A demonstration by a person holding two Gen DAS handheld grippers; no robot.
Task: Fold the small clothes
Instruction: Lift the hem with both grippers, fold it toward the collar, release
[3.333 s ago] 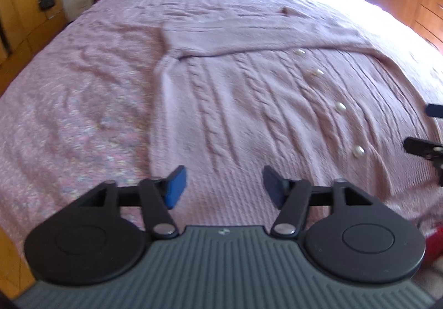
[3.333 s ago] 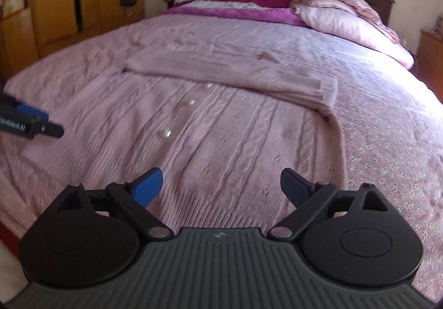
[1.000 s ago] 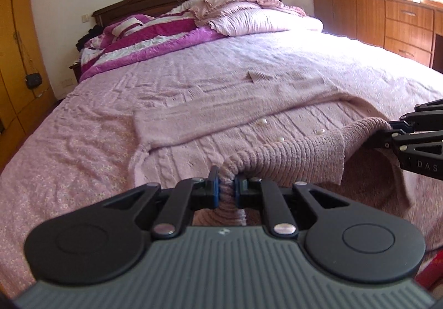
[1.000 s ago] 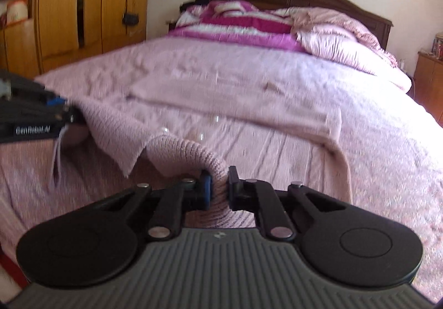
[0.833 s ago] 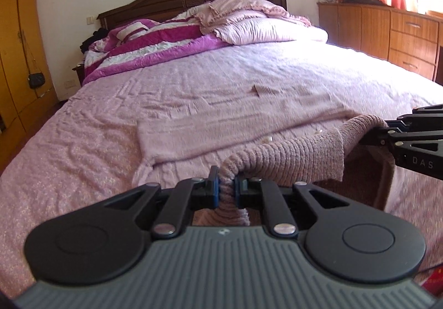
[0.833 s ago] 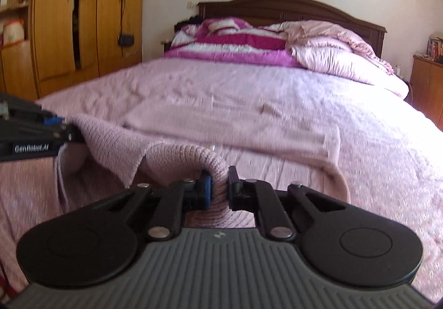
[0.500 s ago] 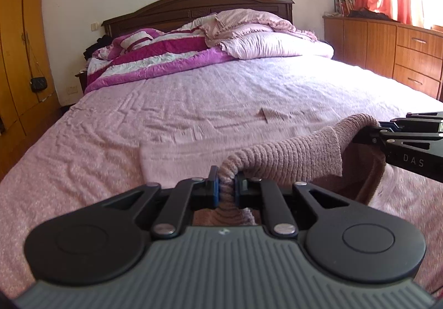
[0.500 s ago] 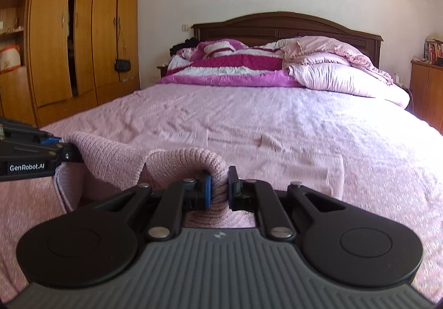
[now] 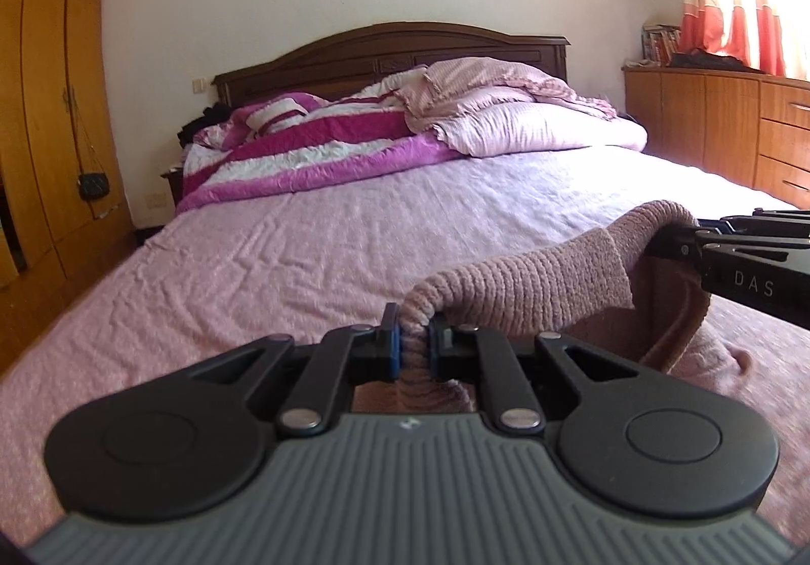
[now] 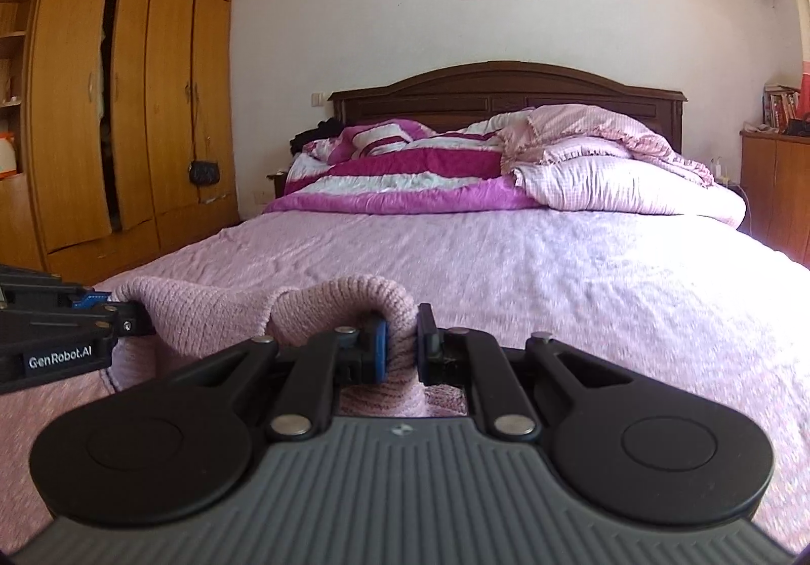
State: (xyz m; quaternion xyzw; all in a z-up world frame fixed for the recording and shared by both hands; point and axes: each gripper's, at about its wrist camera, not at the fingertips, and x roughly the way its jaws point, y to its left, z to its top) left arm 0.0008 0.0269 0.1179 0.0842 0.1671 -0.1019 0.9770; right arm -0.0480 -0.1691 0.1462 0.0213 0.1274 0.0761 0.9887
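Note:
A pink knitted cardigan hangs by its ribbed hem between my two grippers, above a bed with a pink bedspread. My left gripper is shut on one hem corner. Across the hem, my right gripper comes in from the right edge and pinches the other corner. In the right wrist view the right gripper is shut on the cardigan, and the left gripper holds the hem at the left edge. The cardigan's body below the hem is mostly hidden behind the grippers.
Rumpled quilts and pillows are piled at the dark wooden headboard. A tall wooden wardrobe stands on the left, with a small black bag hanging from it. A wooden dresser lines the right wall under a curtain.
Both grippers have risen and moved toward the headboard, carrying the hem up and over. The cardigan's flat body and buttons, visible a second ago, are now out of sight below.

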